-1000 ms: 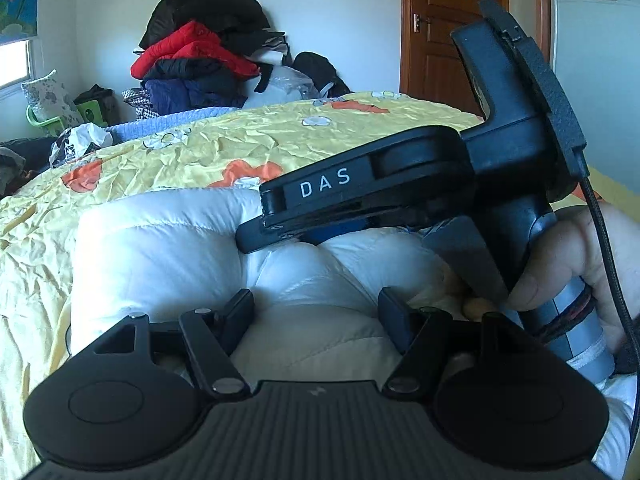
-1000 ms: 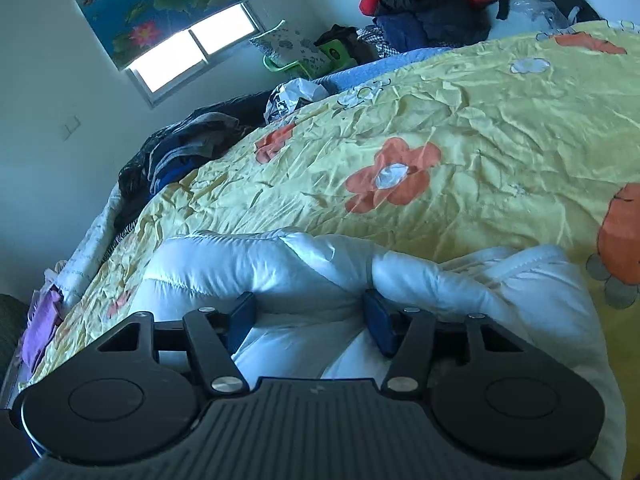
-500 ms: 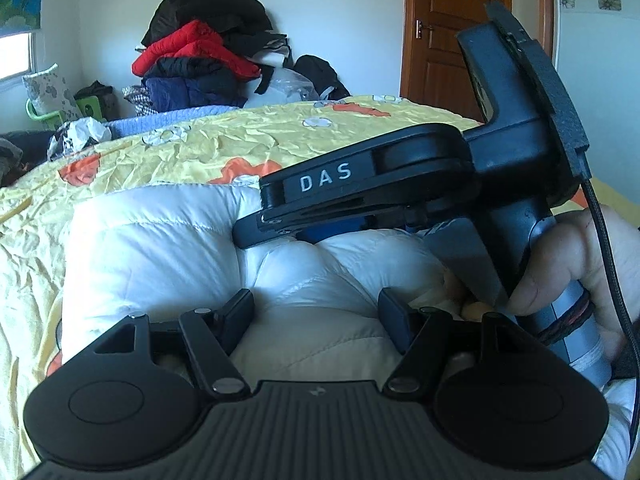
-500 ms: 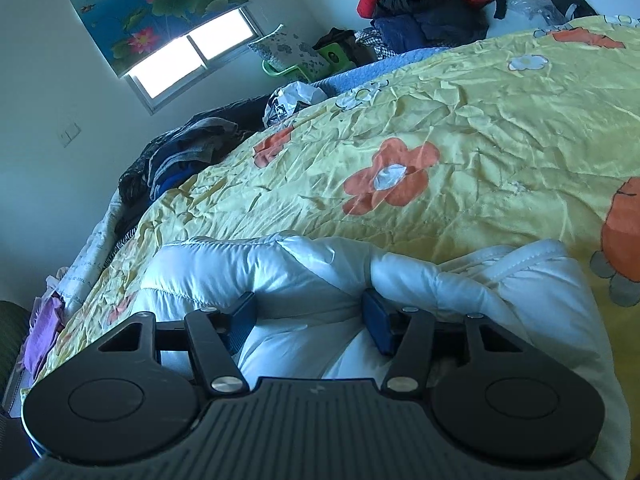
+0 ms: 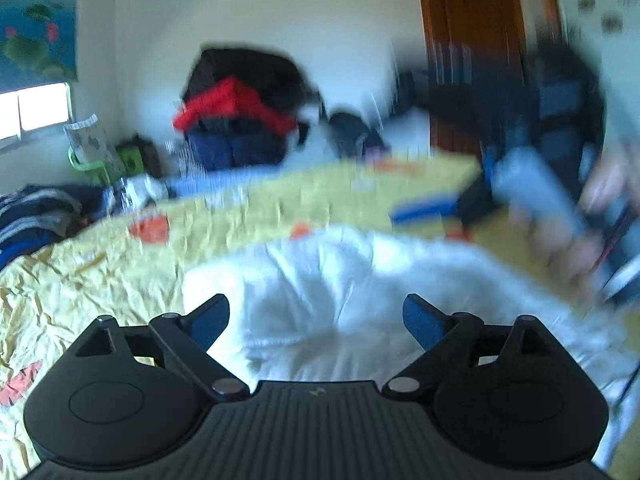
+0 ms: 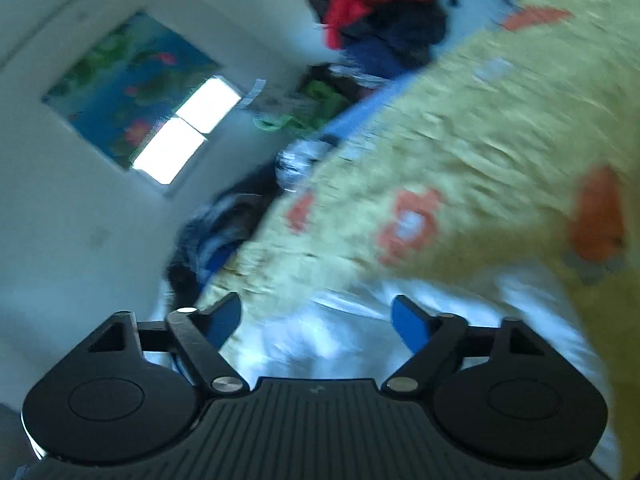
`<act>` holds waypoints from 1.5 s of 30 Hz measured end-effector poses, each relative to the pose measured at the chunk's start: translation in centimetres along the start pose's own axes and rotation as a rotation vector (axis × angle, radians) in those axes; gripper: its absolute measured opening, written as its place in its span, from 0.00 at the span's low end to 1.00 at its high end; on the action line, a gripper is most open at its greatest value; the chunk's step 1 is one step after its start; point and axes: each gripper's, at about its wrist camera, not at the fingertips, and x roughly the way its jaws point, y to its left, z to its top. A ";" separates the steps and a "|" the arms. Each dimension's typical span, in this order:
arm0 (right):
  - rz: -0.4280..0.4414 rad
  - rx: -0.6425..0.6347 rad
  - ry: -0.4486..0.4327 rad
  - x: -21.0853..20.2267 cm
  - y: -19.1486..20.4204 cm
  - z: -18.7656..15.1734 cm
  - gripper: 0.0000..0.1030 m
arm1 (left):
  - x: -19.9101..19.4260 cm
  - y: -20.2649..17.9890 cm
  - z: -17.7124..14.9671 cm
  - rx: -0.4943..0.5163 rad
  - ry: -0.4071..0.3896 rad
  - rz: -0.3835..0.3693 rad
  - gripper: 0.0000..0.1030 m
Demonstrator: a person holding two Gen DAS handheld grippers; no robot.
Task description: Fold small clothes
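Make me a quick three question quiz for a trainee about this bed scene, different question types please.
1. True or false: the left tool is clamped on the white padded garment.
2. What colour is the bedspread under the garment: A green, B yellow with orange flowers, C plain grey?
3. Fill in: the right tool has its blue pads standing ____.

Key: 1 false, its jaws are opening and the pads are clear of the fabric. 2 B. 3 apart.

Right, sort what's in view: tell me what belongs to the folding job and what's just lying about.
Part of the job:
- white puffy jacket on the bed
- left tongs, opening, pads clear of the jacket
- right tongs, opening, pads clear too

Lying about:
- yellow flowered bedspread
- heap of red and dark clothes
- striped clothes at the bed's edge
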 end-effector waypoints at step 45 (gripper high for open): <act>-0.178 0.039 0.285 -3.0 -9.3 -2.9 0.54 | 3.4 10.5 -4.3 -0.838 0.288 -0.259 0.59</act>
